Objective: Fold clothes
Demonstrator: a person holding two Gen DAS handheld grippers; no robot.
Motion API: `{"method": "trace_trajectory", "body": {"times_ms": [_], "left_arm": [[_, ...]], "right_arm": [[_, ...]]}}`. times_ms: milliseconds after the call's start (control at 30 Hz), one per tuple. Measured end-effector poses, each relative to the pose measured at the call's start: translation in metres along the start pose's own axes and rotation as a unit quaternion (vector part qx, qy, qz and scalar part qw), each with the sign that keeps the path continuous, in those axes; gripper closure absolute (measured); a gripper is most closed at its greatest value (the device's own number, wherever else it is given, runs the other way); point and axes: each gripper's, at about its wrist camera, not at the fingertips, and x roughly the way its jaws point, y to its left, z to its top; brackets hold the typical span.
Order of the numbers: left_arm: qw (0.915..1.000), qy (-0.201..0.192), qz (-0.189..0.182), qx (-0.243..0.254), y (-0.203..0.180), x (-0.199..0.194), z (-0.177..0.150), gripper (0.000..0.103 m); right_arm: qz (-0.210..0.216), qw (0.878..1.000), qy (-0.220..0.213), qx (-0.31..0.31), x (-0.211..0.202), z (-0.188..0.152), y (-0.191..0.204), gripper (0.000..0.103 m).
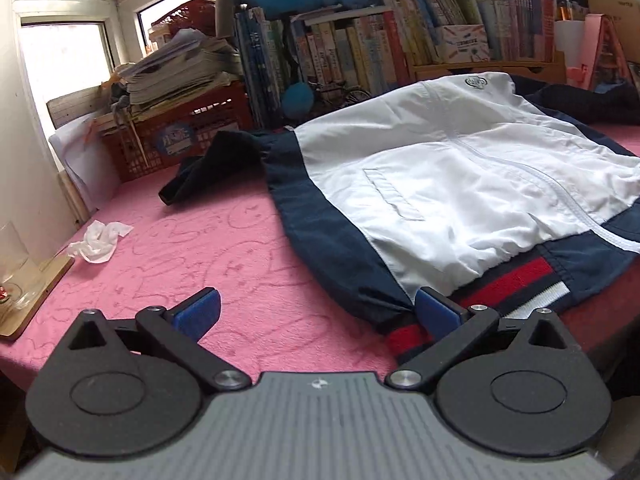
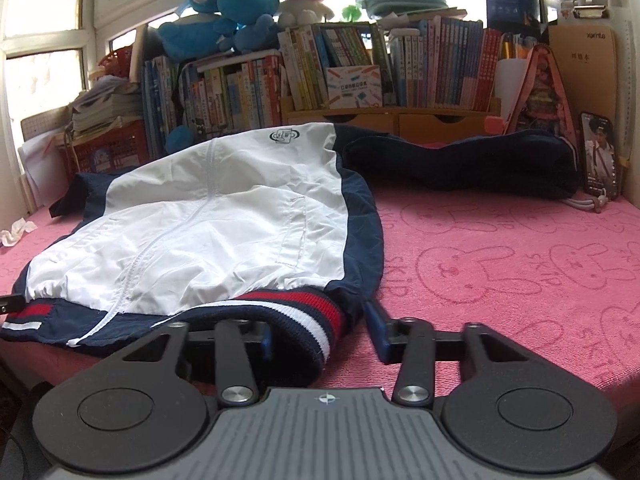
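So the white and navy zip-up jacket with the red-striped ribbed hem is lying flat on the pink bunny-print towel-covered surface, its hem right at the near edge, bottom of both views. Left gripper jaws are wide open at the hem's left corner, right gripper jaws open around the right corner. Loads of bare pink room at lower right in the right view; a crumpled white tissue sits mid-left in the left view.

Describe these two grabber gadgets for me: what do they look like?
Both look alike. The left gripper and right gripper each have a ribbed grey body with a small compass-like mark, two round black discs, black linkage bars with silver bolts, and blue-padded fingers. No cables or sleeves show.
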Motion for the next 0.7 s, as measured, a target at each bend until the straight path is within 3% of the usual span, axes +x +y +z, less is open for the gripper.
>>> {"method": "trace_trajectory", "body": {"times_ms": [33, 100, 167, 267, 300, 367, 467, 600, 700], "left_arm": [[0.9994, -0.006, 0.034, 0.005, 0.002, 0.000, 0.003, 0.000], [0.9928, -0.019, 0.117, 0.016, 0.009, 0.000, 0.010, 0.011], [0.9860, -0.021, 0.164, -0.019, 0.035, -0.005, 0.018, 0.012], [0.9835, -0.019, 0.133, -0.122, 0.082, -0.022, 0.022, 0.012], [0.9848, -0.022, 0.102, -0.139, 0.089, -0.028, 0.019, 0.011], [0.9912, -0.020, 0.049, -0.122, 0.076, -0.033, 0.013, 0.003], [0.9953, -0.016, -0.029, -0.091, 0.055, -0.040, 0.004, 0.002], [0.9959, -0.014, -0.088, 0.010, -0.001, -0.039, -0.003, 0.002], [0.9947, -0.017, -0.092, 0.041, -0.014, -0.034, -0.004, 0.000]], "right_arm": [[-0.001, 1.000, -0.001, -0.004, -0.001, 0.000, 0.002, 0.069], [-0.010, 1.000, -0.015, -0.012, -0.008, 0.003, 0.006, 0.077], [-0.004, 1.000, -0.024, 0.000, -0.019, 0.007, 0.002, 0.083], [0.016, 0.999, -0.028, 0.020, -0.037, 0.011, -0.006, 0.084], [0.013, 0.999, -0.025, 0.018, -0.038, 0.010, -0.006, 0.084], [0.008, 1.000, -0.019, 0.012, -0.040, 0.007, -0.006, 0.084], [-0.001, 1.000, -0.007, 0.027, -0.030, 0.003, -0.007, 0.084], [-0.003, 1.000, -0.004, 0.029, -0.017, 0.004, -0.004, 0.083], [-0.003, 1.000, -0.009, 0.016, -0.013, 0.005, 0.002, 0.083]]}}
